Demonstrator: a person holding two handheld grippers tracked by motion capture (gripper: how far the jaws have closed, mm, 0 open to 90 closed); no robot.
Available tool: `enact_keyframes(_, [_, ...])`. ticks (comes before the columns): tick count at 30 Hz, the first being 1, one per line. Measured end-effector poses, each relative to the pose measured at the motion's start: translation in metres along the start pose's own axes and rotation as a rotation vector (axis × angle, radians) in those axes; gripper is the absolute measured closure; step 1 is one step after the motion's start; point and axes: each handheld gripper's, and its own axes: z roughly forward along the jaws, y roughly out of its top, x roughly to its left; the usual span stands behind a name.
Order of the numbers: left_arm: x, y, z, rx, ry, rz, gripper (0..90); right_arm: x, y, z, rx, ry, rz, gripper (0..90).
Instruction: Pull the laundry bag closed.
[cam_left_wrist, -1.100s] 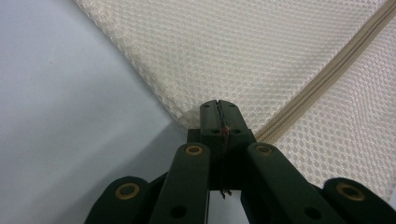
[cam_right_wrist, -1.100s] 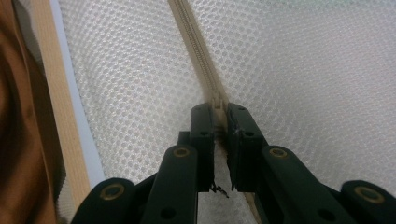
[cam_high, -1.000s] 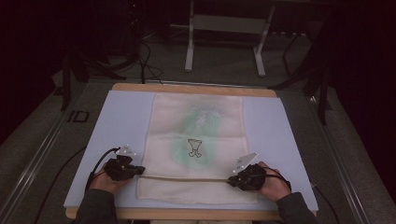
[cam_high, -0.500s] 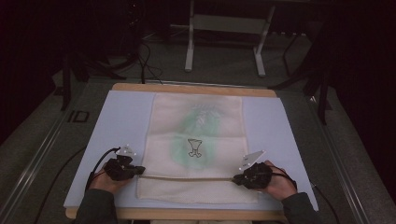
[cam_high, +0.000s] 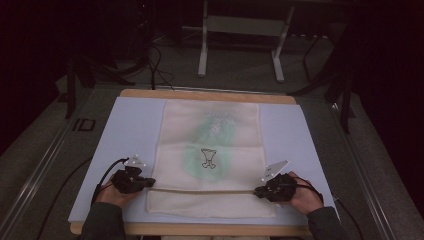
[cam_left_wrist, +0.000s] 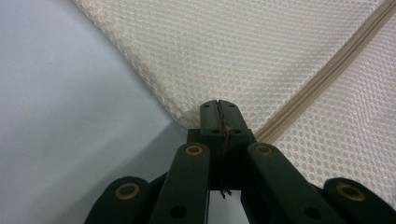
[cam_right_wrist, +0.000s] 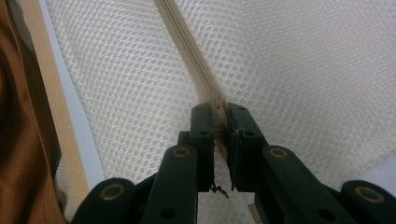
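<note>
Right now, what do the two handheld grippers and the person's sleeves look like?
Both the left gripper and the right gripper are black, each with two flat black jaws on linkage bars with brass-coloured pivot rings. A pale three-cornered plate sits on top of each. A black cable trails from the left one. The sleeves are dark grey.

Both forearms enter from the bottom of the high view. The left hand-held gripper (cam_high: 150, 183) sits at lower left, jaws pressed together (tips meeting). The right hand-held gripper (cam_high: 258, 191) sits at lower right, its 2 jaws nearly closed, pointing toward frame centre.
</note>
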Motion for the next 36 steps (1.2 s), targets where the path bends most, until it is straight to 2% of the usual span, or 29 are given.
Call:
enact_keyframes(9, [0.0, 0.0, 0.0, 0.0, 0.0, -0.001, 90.0, -0.002, -0.004, -0.002, 0.008, -0.003, 0.009, 82.2])
enact_keyframes(20, [0.0, 0.0, 0.0, -0.001, -0.001, -0.001, 90.0, -0.006, -0.01, -0.007, -0.019, 0.015, 0.026, 82.3])
enact_keyframes(31, [0.0, 0.0, 0.0, 0.0, -0.001, 0.0, 90.0, -0.005, -0.009, -0.008, -0.002, 0.006, 0.002, 82.4])
enact_keyframes(36, [0.0, 0.0, 0.0, 0.0, -0.001, 0.0, 90.0, -0.004, -0.007, -0.013, -0.017, -0.004, -0.001, 82.3])
